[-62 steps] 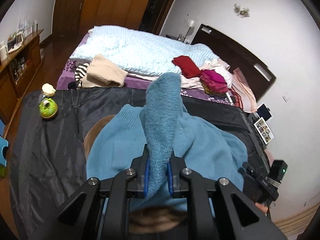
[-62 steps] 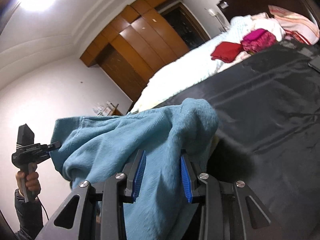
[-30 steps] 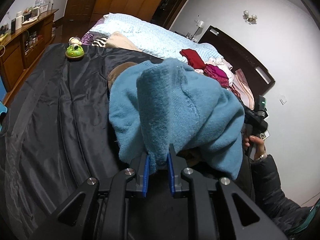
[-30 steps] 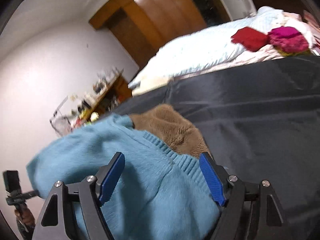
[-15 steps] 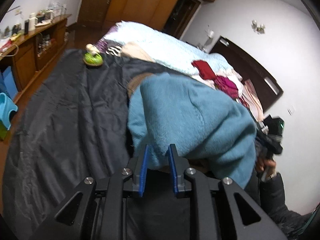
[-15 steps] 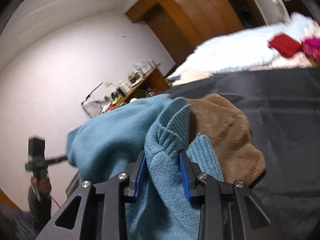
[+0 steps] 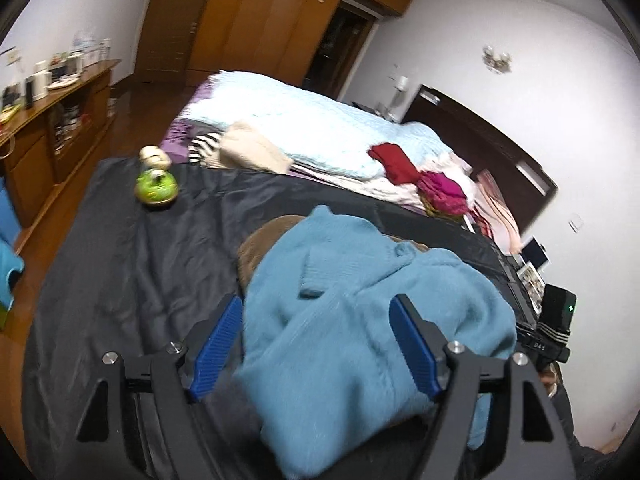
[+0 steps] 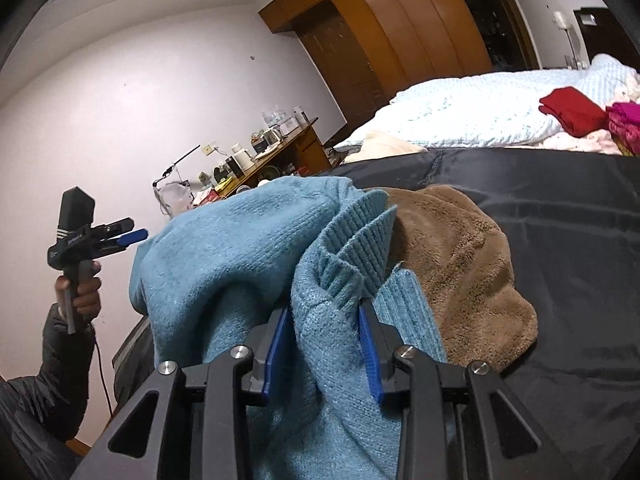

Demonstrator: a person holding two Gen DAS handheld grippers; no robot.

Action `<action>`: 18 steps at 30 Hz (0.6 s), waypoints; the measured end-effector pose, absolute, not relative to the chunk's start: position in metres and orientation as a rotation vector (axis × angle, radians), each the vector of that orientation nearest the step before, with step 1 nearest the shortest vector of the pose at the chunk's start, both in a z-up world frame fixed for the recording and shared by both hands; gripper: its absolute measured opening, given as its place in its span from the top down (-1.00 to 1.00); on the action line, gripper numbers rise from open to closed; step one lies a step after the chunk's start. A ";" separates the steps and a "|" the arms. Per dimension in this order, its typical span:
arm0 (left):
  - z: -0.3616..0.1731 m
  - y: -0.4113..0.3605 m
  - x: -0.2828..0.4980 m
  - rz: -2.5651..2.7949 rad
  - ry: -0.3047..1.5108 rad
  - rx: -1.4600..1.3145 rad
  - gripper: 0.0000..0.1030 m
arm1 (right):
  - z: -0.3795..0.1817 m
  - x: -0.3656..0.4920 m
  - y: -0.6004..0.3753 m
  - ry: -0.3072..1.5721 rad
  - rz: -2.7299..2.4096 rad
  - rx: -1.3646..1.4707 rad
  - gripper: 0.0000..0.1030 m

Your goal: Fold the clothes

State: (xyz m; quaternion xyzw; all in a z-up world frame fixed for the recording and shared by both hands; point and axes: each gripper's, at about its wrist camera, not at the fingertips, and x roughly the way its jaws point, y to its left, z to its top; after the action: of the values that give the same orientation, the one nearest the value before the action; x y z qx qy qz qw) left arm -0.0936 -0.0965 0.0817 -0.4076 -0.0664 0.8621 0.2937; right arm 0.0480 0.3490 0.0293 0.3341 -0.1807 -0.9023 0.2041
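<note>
A blue knit sweater [image 7: 360, 320] lies bunched on a black sheet [image 7: 140, 260], partly over a brown fleece garment [image 7: 260, 244]. My left gripper [image 7: 316, 308] is open, its blue pads spread wide on either side of the sweater's near fold. My right gripper [image 8: 323, 308] is shut on the ribbed hem of the sweater [image 8: 352, 248], beside the brown fleece [image 8: 460, 248]. The right wrist view also shows the left gripper [image 8: 120, 236] in a hand at the far left, apart from the cloth.
A green toy [image 7: 156, 184] stands at the sheet's far left corner. Behind is a bed [image 7: 300, 132] with a light blue blanket, a red garment [image 7: 394, 160] and a magenta one [image 7: 442, 190]. A wooden sideboard [image 7: 48, 112] lines the left wall.
My left gripper has opened and let go of the sweater, which has dropped onto the sheet. My right gripper, open a second ago, has shut on the ribbed hem.
</note>
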 end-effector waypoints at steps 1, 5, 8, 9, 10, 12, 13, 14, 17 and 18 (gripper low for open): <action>0.077 -0.089 -0.098 2.277 -0.146 -1.099 -0.54 | 0.028 0.047 0.350 -0.509 -2.513 0.931 0.16; 0.057 -0.064 -0.111 2.220 -0.031 -1.154 -0.53 | 0.022 0.042 0.354 -0.533 -2.499 0.923 0.16; 0.047 -0.053 -0.106 2.198 0.042 -1.156 -0.26 | 0.016 0.039 0.363 -0.579 -2.482 0.922 0.16; 0.046 -0.050 -0.101 2.192 0.069 -1.145 0.21 | 0.014 0.037 0.365 -0.588 -2.478 0.925 0.16; 0.045 -0.047 -0.096 2.187 0.096 -1.135 0.40 | 0.013 0.036 0.367 -0.591 -2.474 0.925 0.16; 0.045 -0.043 -0.086 2.182 0.155 -1.109 0.58 | 0.010 0.033 0.369 -0.581 -2.473 0.930 0.16; 0.046 -0.042 -0.079 2.188 0.195 -1.092 0.61 | 0.008 0.031 0.371 -0.581 -2.472 0.936 0.16; 0.047 -0.040 -0.072 2.190 0.231 -1.075 0.63 | 0.007 0.028 0.372 -0.587 -2.472 0.944 0.16; 0.050 -0.040 -0.058 2.186 0.282 -1.045 0.64 | 0.002 0.023 0.375 -0.623 -2.462 0.961 0.16; 0.051 -0.041 -0.055 2.184 0.281 -1.042 0.64 | 0.000 0.021 0.376 -0.636 -2.458 0.967 0.15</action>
State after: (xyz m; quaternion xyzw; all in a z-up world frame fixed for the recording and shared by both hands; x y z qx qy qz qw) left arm -0.0545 -0.0410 0.0511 -0.4013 0.1083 0.8413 0.3457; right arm 0.0212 0.3765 -0.0001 0.3478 -0.2288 -0.8844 0.2108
